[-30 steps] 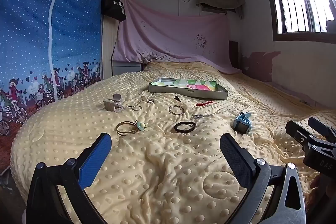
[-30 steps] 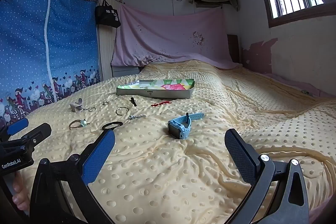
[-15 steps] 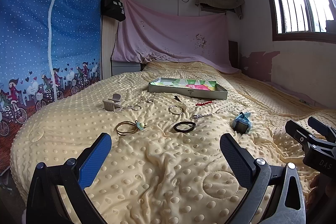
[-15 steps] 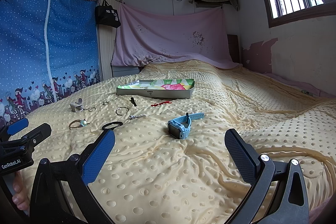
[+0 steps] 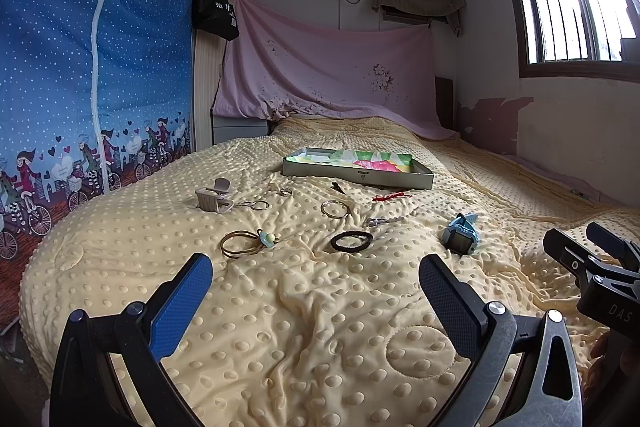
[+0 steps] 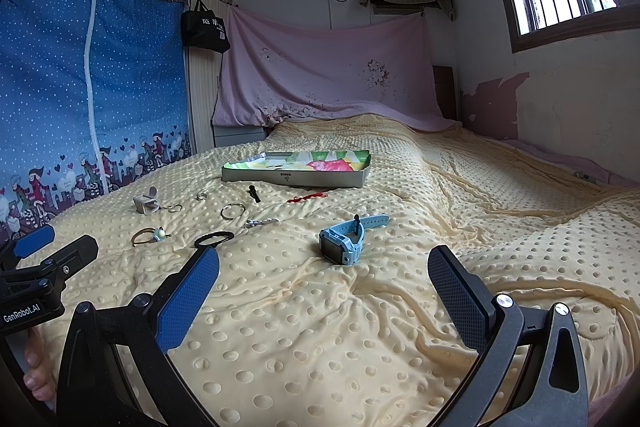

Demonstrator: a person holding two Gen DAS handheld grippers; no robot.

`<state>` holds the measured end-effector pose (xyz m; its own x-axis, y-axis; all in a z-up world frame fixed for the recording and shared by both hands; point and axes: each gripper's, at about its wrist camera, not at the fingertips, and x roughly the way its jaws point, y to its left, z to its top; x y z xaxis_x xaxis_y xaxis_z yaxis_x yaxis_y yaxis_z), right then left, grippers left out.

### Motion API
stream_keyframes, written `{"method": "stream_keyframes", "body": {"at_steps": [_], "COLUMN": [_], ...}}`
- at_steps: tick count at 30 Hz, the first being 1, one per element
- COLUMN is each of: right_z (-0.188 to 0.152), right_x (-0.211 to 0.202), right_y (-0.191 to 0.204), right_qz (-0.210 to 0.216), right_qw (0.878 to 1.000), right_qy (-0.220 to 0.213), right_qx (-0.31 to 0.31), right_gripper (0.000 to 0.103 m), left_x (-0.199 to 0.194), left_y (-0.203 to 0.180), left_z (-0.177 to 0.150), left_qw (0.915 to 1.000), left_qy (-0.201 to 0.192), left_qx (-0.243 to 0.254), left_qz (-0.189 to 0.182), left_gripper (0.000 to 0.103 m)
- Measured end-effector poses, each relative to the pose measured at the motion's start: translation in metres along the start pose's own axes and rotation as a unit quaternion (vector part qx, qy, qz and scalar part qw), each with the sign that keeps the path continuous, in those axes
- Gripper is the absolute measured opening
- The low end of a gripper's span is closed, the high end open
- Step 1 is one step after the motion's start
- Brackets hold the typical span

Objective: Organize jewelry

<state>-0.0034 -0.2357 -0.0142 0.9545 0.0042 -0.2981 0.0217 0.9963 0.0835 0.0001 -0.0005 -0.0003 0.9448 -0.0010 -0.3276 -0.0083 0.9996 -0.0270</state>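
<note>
Almost nothing had moved since the frames 1 s and 0.5 s before: both grippers hung in the same spots over the near end of the bed, and every item lay where it had. In the left wrist view, the left gripper [image 5: 316, 283] was spread wide with nothing between its fingers, held low over the yellow dotted blanket [image 5: 304, 339]. Straight beyond the gap lay a black hair tie [image 5: 351, 241], with a gold bangle [image 5: 240, 243] beyond the left finger and a silver ring [image 5: 334, 208] farther out. A blue watch [image 5: 461, 235] sat beyond the right finger, and the shallow tray [image 5: 358, 173], probably the place meant for the pieces, lay farthest ahead and apart from them all. In the right wrist view, the right gripper [image 6: 324, 281] was likewise fully open and empty. The blue watch lay just beyond its fingers, near the middle of the gap, so it seemed the likeliest first pick. A red string [image 6: 307, 196] and a small beige box [image 6: 146, 203] lay farther off toward the left finger's side. Sorting appeared not yet begun, the pieces scattered loose so each could be reached singly.
</note>
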Motion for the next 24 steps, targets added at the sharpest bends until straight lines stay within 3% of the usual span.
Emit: {"method": "stream_keyframes", "body": {"at_steps": [24], "right_z": [0.0024], "right_x": [-0.0018], "right_y": [-0.0003], "right_qz": [0.0], "right_qw": [1.0], "right_qy": [0.001], "right_qx": [0.0], "right_gripper": [0.102], "left_x": [0.0], "left_y": [0.0], "left_z": [0.0], "left_qw": [1.0], "left_qy": [0.0], "left_qx": [0.0], "left_qz": [0.0], "left_gripper": [0.103]}}
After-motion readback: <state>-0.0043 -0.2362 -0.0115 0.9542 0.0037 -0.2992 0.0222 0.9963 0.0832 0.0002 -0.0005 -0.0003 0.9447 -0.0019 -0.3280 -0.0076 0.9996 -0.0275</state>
